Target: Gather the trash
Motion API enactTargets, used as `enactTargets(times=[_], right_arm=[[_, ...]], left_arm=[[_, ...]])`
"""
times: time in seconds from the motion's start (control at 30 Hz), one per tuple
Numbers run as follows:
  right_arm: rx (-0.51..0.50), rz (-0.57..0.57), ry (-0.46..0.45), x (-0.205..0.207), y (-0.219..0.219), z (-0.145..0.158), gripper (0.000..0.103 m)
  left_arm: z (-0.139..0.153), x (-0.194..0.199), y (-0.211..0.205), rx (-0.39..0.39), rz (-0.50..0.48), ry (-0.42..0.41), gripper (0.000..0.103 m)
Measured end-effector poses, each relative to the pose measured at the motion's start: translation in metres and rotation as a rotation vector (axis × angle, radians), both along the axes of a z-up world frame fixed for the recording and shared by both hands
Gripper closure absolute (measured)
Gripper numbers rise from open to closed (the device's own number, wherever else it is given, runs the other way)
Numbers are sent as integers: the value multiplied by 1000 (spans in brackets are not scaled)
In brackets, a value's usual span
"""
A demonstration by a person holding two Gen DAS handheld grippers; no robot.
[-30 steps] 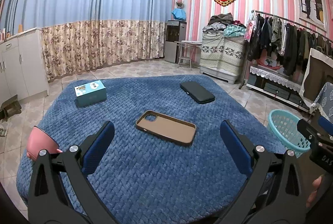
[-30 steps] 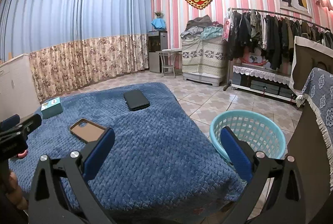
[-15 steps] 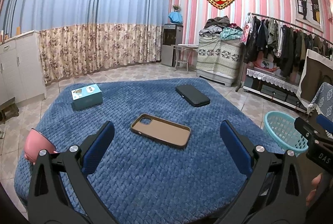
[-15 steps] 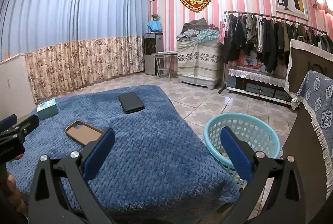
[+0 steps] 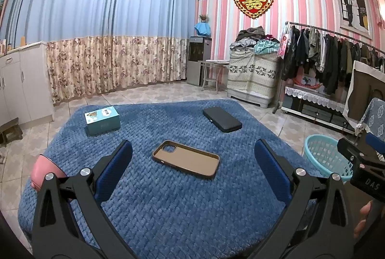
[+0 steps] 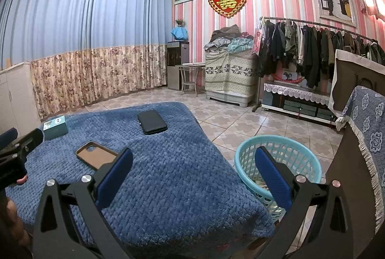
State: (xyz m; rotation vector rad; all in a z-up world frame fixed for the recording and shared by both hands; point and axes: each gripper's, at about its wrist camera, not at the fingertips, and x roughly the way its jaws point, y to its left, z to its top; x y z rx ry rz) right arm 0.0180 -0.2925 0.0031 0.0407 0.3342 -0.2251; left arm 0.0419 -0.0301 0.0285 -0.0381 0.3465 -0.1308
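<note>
One phone case [image 5: 185, 159] between open left tongs [image 5: 192, 157]

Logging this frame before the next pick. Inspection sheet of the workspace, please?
Surface: blue blanket over a table.
Job's things: teal basket on the floor beside the table; brown phone case, black case, teal box on the blanket.
Clutter: pink object at the blanket's left edge.
Grippers: left gripper open, empty; right gripper open, empty.
Cables: nothing seen.
Surroundings: curtains, clothes rack.
</note>
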Motion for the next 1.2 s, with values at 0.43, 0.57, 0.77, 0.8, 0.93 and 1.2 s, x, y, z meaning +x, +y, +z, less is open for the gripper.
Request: enactTargets(times=[0.43,0.57,0.77,0.8,0.93,1.2], right_arm=[[5,-1,4,0,-1,0,4],[0,0,2,0,-1,0,4],[1,-7,-4,-1,-3,0,4],[0,-9,-3,-2,-3,0,4],[1,-10,-2,-1,-4,-1,4],[1,-10,-3,-1,-4,-1,4]], left_arm=[[-1,0,-1,3,0,1,5],[-2,0,-2,8,1,-2,5],[-3,0,-3,9,0,-1,5],[-3,-1,-3,9,0,-1,5],[-5,-2,-3,9,-1,-1,5],[-4,-3,-4,10,-1,-3,5]])
